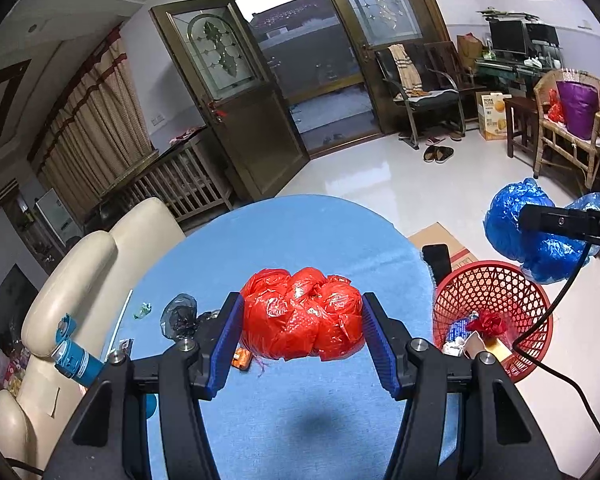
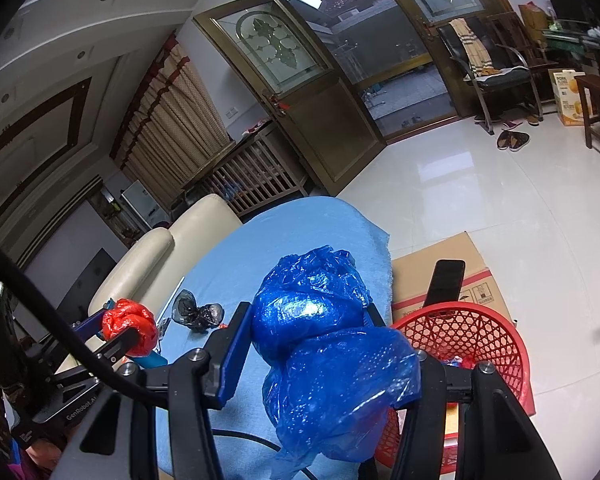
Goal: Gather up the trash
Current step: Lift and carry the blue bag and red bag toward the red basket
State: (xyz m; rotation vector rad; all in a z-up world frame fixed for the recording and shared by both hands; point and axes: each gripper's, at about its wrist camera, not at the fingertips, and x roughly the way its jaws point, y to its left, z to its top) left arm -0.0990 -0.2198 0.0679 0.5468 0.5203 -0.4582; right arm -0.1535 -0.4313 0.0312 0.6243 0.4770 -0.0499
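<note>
On the blue-clothed worktop [image 1: 300,240] some scraps remain, while our left gripper [image 1: 302,322] fingers pinch a red bag wad [image 1: 302,320] and our right gripper [image 2: 312,320] pinches a blue bag wad [image 2: 324,352], neither yet in the partly filled red basket [image 1: 496,292].

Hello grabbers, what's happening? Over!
Left tool shut on crumpled red plastic bag. Right tool shut on blue plastic bag. Red mesh basket beside, unobstructed.

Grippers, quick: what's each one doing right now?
Left gripper: closed on the red plastic bag.
Right gripper: closed on the blue plastic bag.
</note>
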